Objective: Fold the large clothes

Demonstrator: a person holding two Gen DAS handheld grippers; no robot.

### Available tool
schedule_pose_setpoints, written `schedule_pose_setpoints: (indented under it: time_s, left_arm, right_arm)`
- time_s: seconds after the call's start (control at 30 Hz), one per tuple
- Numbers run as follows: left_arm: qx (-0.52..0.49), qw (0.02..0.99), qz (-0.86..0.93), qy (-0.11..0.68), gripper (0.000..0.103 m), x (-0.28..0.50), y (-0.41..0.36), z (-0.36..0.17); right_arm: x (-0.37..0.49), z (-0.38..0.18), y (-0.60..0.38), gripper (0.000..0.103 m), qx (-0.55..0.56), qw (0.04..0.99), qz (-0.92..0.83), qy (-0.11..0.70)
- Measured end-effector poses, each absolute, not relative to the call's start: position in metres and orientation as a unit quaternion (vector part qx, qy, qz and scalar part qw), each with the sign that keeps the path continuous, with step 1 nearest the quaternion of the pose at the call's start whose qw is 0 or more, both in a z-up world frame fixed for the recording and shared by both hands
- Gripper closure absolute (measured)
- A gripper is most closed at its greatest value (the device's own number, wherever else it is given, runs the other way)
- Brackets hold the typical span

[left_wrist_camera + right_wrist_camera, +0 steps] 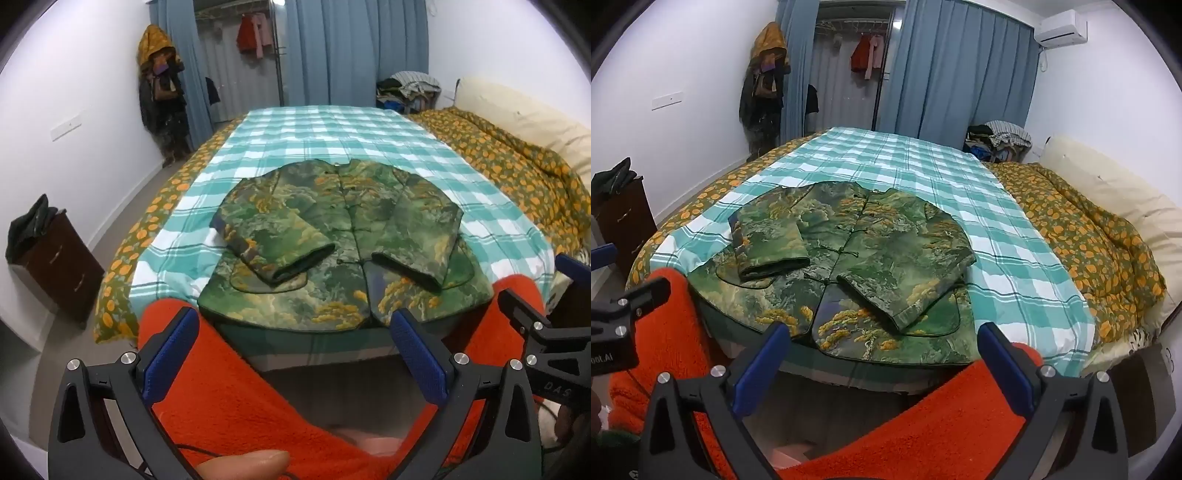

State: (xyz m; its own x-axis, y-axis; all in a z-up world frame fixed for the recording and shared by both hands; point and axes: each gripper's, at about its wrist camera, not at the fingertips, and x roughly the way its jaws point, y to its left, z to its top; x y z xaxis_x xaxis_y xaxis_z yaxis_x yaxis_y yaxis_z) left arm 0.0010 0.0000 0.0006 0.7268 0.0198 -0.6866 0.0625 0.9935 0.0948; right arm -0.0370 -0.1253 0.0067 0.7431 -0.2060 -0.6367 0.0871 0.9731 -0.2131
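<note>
Left wrist view, both hand-held grippers (295, 354) (884, 362) released, green jacket (343, 240) (857, 266) sleeves folded inward, checked sheet (332, 129).

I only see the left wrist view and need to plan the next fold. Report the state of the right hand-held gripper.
Observer: The right hand-held gripper is open and holds nothing. Its fingers point at the near hem of the green jacket.
Operator: Name anything high on the right wall that my view cuts off.
Observer: A white air conditioner is mounted there, beside the blue curtain.
</note>
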Motion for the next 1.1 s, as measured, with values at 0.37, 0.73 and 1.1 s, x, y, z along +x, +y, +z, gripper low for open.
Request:
schedule_pose_setpoints:
  time_s: [0.37,0.73,1.1]
  left_arm:
    - [0.042,0.924,-0.021,0.380,0.000,0.0023,-0.0040,-0.0029]
    - [0.044,0.924,-0.031,0.378,0.000,0.0013,-0.0025,-0.0055]
    - [0.044,0.924,-0.034,0.377,0.000,-0.0002,-0.0028,-0.0031]
  right_arm:
    - [-0.0355,0.0044,-0.1258,0.000,-0.083,0.928,-0.082,0.355]
    - [-0.0347,0.0029,-0.1235,0.000,-0.084,0.927,-0.084,0.355]
    - [-0.0329,0.0004,-0.1237,0.000,-0.083,0.928,-0.081,0.355]
